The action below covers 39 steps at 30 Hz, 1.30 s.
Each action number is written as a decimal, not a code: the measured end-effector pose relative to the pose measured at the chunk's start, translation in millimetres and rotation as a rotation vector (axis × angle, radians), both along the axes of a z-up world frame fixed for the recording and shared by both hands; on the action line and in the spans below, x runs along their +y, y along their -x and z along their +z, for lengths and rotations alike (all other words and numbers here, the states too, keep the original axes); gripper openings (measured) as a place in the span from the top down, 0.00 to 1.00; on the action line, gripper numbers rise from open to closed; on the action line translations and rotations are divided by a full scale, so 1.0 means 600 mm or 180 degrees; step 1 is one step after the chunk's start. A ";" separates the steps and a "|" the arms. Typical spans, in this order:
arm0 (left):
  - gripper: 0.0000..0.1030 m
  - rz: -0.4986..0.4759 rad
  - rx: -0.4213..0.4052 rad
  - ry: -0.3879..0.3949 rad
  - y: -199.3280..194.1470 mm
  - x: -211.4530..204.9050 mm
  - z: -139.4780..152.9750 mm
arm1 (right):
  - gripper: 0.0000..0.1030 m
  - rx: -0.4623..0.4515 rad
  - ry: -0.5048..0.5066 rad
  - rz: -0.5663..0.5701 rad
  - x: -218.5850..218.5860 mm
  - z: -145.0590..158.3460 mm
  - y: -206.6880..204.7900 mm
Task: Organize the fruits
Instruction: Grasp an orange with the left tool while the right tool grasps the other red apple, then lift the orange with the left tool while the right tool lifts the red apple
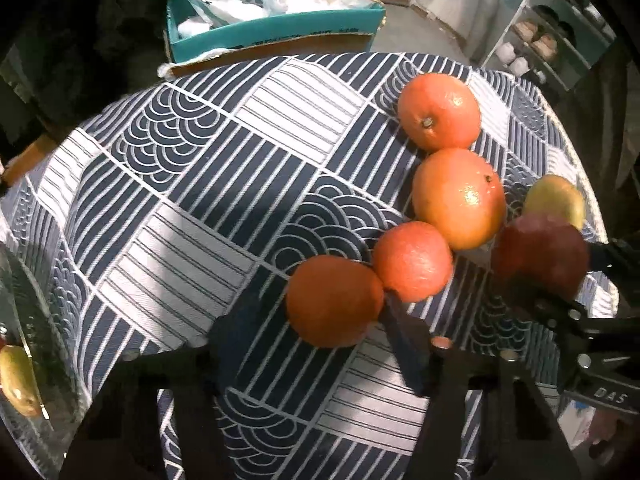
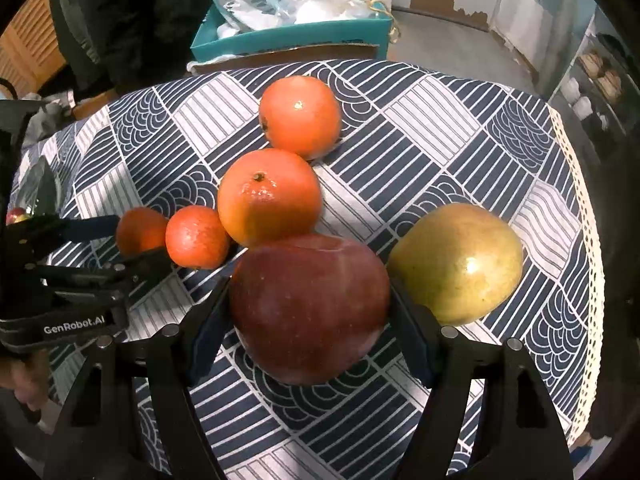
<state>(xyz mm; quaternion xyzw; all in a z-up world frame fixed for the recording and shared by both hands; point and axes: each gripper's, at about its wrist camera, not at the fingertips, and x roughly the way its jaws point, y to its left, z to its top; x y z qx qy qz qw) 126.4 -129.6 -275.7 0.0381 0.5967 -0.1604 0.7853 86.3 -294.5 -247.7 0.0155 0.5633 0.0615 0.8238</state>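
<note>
My left gripper (image 1: 320, 324) holds a small orange (image 1: 334, 302) between its fingers, just above the patterned tablecloth (image 1: 192, 200); it also shows in the right wrist view (image 2: 141, 230). My right gripper (image 2: 310, 312) is shut on a red apple (image 2: 310, 306), which also shows at the right of the left wrist view (image 1: 540, 252). Another small orange (image 1: 412, 260) and two big oranges (image 1: 458, 198) (image 1: 439, 111) lie in a row. A green-yellow mango (image 2: 456, 262) lies right of the apple.
A teal cardboard box (image 1: 276, 26) with plastic bags stands beyond the table's far edge. A glass plate (image 1: 24, 344) with a yellow-green fruit (image 1: 16, 384) sits at the left edge. A shelf rack (image 1: 552, 40) stands at the far right. The tablecloth's lace edge (image 2: 588, 240) runs along the right.
</note>
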 end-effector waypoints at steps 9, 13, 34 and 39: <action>0.55 -0.0026 -0.0069 -0.0048 0.025 -0.003 0.018 | 0.27 -0.0064 0.0010 0.0020 0.008 0.015 0.000; 0.55 0.0013 -0.0112 -0.0047 0.031 0.004 0.035 | 0.27 -0.0127 0.0026 0.0029 0.014 0.028 0.002; 0.56 0.0228 -0.0463 0.0211 0.081 0.053 0.173 | 0.27 -0.0598 0.0014 0.0171 0.055 0.140 0.027; 0.56 0.0295 -0.0585 0.0241 0.092 0.077 0.207 | 0.27 -0.0704 -0.0020 0.0209 0.066 0.174 0.039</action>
